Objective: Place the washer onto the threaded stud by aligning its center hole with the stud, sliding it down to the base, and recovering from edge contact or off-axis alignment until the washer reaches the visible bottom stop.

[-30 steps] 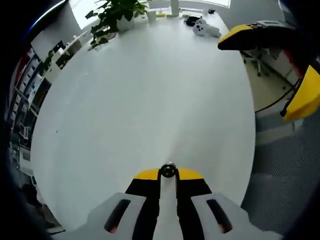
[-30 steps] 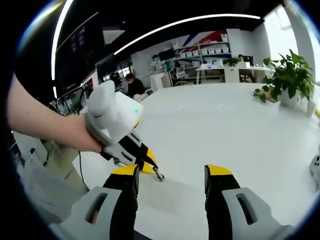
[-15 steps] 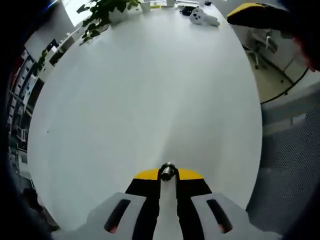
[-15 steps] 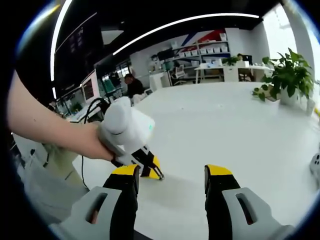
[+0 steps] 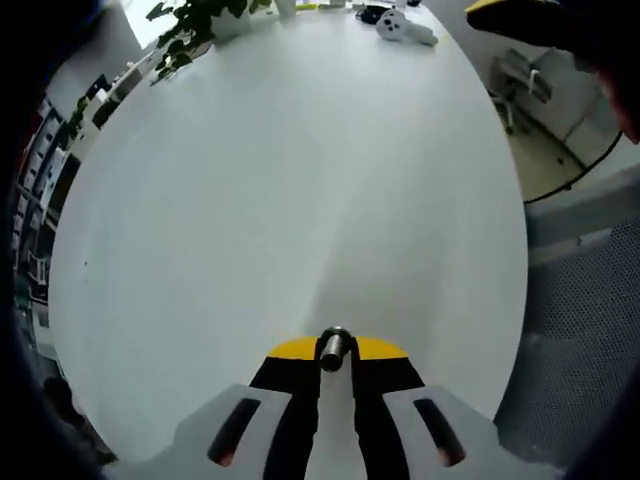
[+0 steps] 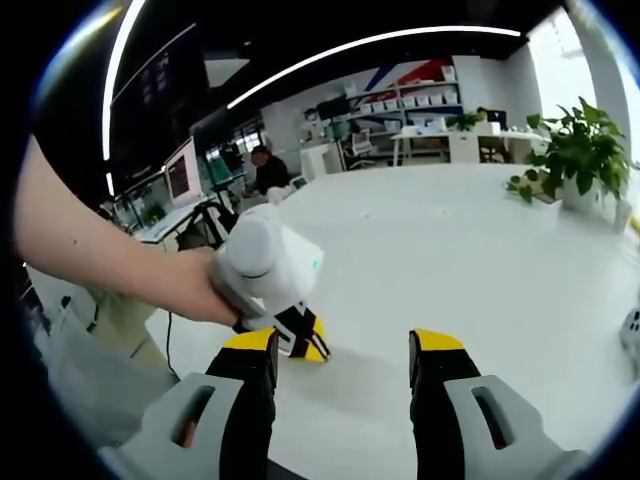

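- Stud [image 5: 334,347] sits pinched between the left gripper [image 5: 335,352] tips, low over the white table [image 5: 300,180]; threads too small to make out.
- Washer: can't spot it.
- Right gripper [image 6: 342,352] jaws spread, holding nothing, near the left gripper above the table.

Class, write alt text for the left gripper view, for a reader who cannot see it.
The left gripper, jaws shut on a small metal stud, points down at a bare white table. At the table's far edge are a potted plant and a white game controller.
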A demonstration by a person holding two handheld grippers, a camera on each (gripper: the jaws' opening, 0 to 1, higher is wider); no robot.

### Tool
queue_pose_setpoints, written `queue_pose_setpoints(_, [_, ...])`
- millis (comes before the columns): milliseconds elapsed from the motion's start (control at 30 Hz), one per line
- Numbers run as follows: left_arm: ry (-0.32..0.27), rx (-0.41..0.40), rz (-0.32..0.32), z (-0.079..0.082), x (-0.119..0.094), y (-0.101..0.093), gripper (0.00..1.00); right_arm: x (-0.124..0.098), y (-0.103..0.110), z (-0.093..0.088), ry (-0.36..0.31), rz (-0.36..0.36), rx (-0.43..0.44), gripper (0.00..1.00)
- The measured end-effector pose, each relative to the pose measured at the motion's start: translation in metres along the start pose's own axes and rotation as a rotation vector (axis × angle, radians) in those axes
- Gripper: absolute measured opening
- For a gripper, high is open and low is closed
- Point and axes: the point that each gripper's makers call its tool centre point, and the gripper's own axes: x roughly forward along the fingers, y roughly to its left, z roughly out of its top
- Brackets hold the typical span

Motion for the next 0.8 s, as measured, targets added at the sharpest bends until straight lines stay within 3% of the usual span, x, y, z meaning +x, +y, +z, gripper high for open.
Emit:
queue_pose_setpoints(100, [-0.001, 0.011, 0.019, -0.001, 0.000, 0.003, 0.10, 0.000, -0.001, -0.001, 0.002, -0.001, 0.002, 0.55])
queue_pose_setpoints(167, [-0.035, 0.001, 0.074, 0.003, -0.005, 0.011, 0.21, 0.000, -0.001, -0.001, 0.000, -0.001, 0.005, 0.55])
queue_pose_setpoints(233, [-0.045, -0.022, 0.081, 0.003, -0.009, 0.015, 0.26, 0.000, -0.001, -0.001, 0.001, 0.000, 0.006, 0.55])
queue_pose_setpoints(400, [-0.076, -0.041, 0.104, 0.002, -0.023, 0.021, 0.27, 0.002, -0.001, -0.004, 0.026, -0.011, -0.015, 0.55])
queue_pose_setpoints(500, [-0.136, -0.084, 0.127, 0.006, -0.036, 0.022, 0.27, 0.001, -0.002, -0.005, 0.022, -0.010, 0.000, 0.55])
queue_pose_setpoints(733, [-0.165, -0.064, 0.113, -0.011, -0.055, 0.008, 0.28, 0.004, 0.007, -0.006, 0.034, 0.011, -0.038, 0.55])
queue_pose_setpoints(800, [-0.213, -0.087, 0.131, -0.013, -0.065, 0.010, 0.28, 0.004, 0.008, -0.005, 0.035, 0.013, -0.052, 0.55])
